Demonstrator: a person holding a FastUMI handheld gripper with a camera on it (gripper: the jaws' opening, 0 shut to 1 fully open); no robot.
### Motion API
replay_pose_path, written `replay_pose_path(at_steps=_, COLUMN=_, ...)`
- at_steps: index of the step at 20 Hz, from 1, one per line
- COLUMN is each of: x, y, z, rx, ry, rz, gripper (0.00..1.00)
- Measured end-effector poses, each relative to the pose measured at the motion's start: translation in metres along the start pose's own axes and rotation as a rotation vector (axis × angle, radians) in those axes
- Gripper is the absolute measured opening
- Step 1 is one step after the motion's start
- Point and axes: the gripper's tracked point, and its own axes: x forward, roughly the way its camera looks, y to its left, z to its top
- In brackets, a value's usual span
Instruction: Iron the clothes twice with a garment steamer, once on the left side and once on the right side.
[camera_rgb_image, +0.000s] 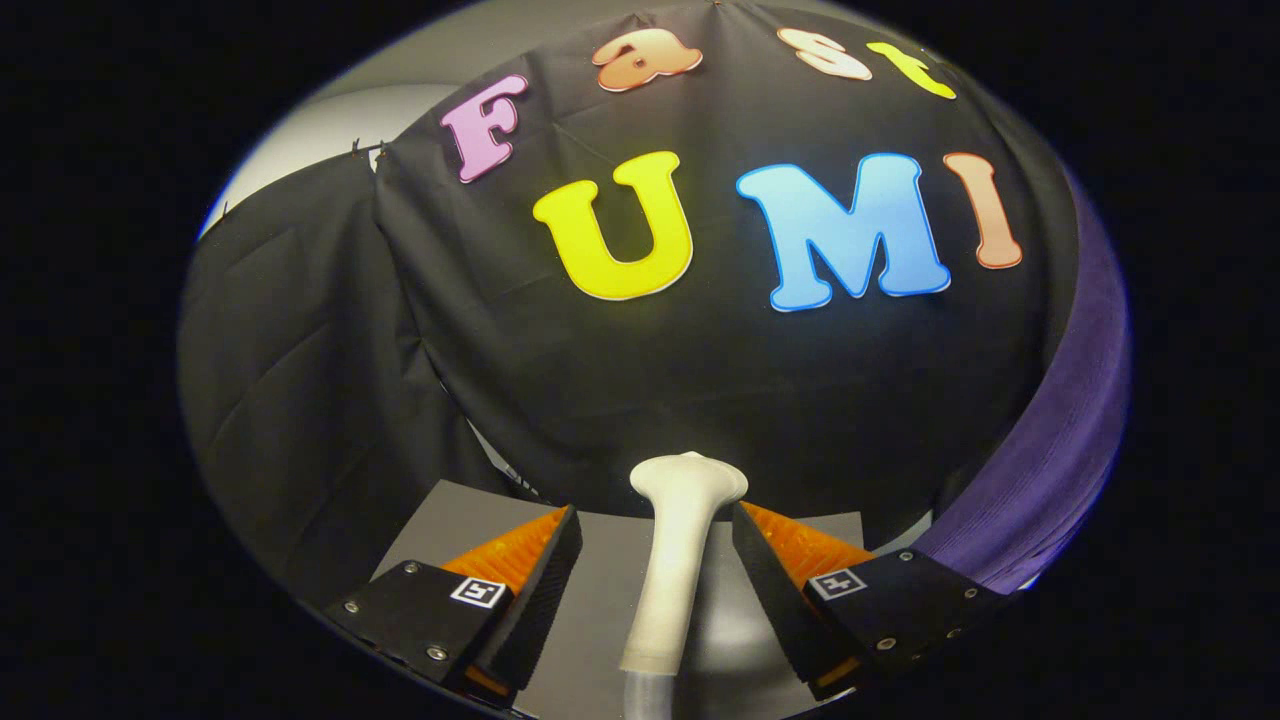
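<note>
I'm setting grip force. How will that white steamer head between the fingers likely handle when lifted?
The steamer head looks like stiff, smooth plastic, so probably slippery. A hose at its base may tug it. The gripper stands open around its narrow neck; the flared top might stop slipping.

One garment steamer (680, 560), one purple garment (1060, 450), and one hand-held gripper (657, 565), fingers apart.

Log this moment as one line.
gripper: open, not touching | steamer: between fingers, upright | garment: hanging beyond, right
</note>
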Motion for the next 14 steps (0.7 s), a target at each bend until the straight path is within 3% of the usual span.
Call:
replay_pose_path(at_steps=5, x=0.046, y=-0.016, z=-0.032, rx=0.074, ry=0.137, rz=-0.029, gripper=0.89)
replay_pose_path(at_steps=7, x=0.056, y=-0.012, z=-0.04, rx=0.127, ry=0.192, rz=0.002, gripper=0.87)
replay_pose_path(at_steps=9, x=0.061, y=-0.012, z=-0.04, rx=0.156, ry=0.203, rz=0.015, gripper=0.8)
replay_pose_path(at_steps=12, x=0.068, y=-0.019, z=-0.042, rx=0.219, ry=0.216, rz=0.028, gripper=0.52)
replay_pose_path(at_steps=14, x=0.07, y=-0.017, z=-0.045, rx=0.254, ry=0.23, rz=0.046, gripper=0.52)
